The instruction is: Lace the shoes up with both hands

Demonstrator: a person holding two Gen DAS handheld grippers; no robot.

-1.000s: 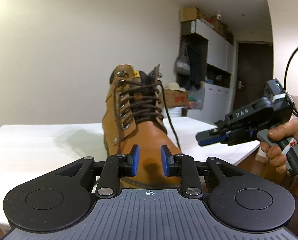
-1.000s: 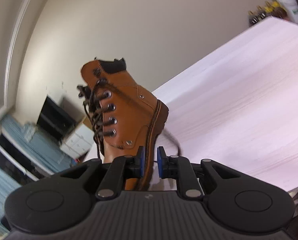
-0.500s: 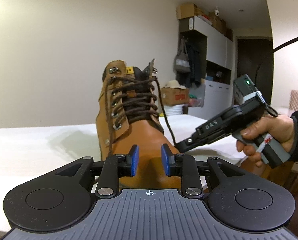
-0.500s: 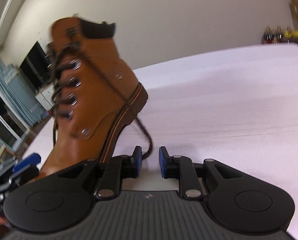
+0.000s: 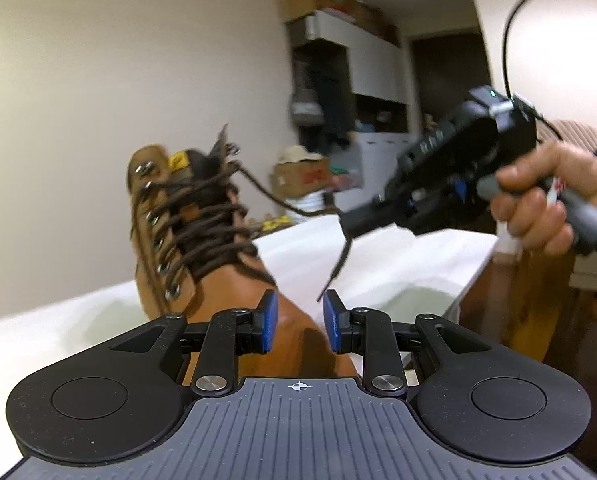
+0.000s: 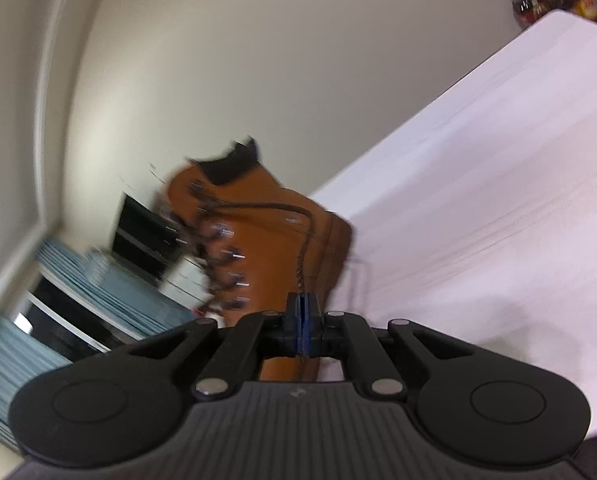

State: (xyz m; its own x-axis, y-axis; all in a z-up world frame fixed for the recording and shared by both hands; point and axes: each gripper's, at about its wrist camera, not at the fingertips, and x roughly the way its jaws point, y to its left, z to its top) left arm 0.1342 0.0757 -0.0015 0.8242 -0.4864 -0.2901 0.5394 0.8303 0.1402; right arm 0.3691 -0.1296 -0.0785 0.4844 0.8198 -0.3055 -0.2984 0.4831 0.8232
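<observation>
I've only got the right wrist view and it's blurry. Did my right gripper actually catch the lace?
Observer: Yes. In the left wrist view the right gripper has just been closing its jaws, and they are now shut on the lace, which runs to it from the top of the boot.
Operator: Is any lace left past the grip?
Observer: Yes, a free end hangs down below the gripper's tip.
Operator: And the left gripper?
Observer: The left gripper is open with nothing between its pads. The boot's toe sits just beyond it.
</observation>
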